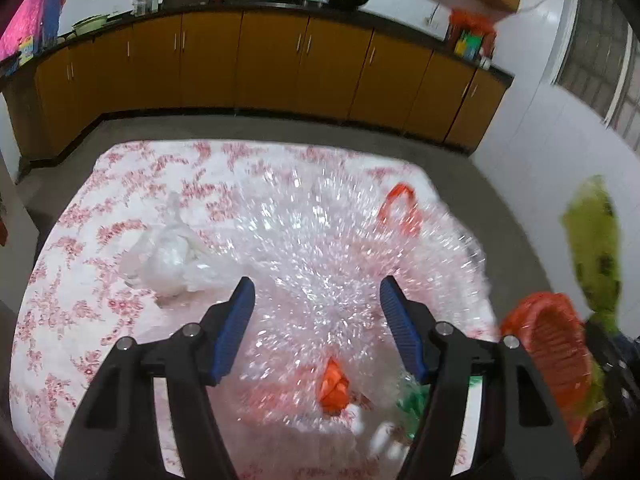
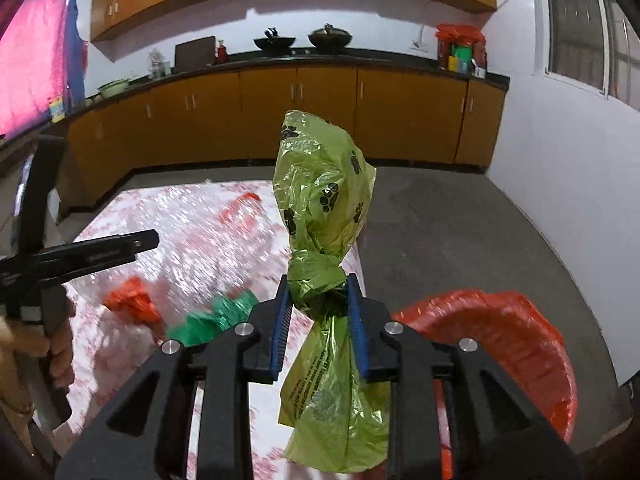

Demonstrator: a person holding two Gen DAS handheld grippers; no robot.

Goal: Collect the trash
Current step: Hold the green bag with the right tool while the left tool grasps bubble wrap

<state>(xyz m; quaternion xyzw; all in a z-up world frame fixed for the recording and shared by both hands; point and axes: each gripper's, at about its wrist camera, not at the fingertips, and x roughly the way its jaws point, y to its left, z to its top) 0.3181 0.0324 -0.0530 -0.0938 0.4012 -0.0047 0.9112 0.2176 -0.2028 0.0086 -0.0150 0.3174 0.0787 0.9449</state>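
- Right gripper (image 2: 318, 312): jaws clamped on the knot of a green paw-print bag (image 2: 324, 196), held in the air above the table's right edge.
- Left gripper (image 1: 318, 320): jaws spread wide, empty, hovering over the table (image 1: 80, 280).
- Bin with orange liner (image 2: 520, 336) sits just beside the table's right edge, below and right of the held bag. Its contents cannot be made out.
- Left on the floral cloth: crumpled white plastic (image 1: 168, 256), orange scrap (image 1: 334, 386), green scrap (image 2: 216, 318), another orange piece (image 1: 400, 210) at the far side. Motion blur hides finer detail.
- Judgement: task mid-way; one item in transit to the bin, at least four pieces waiting.
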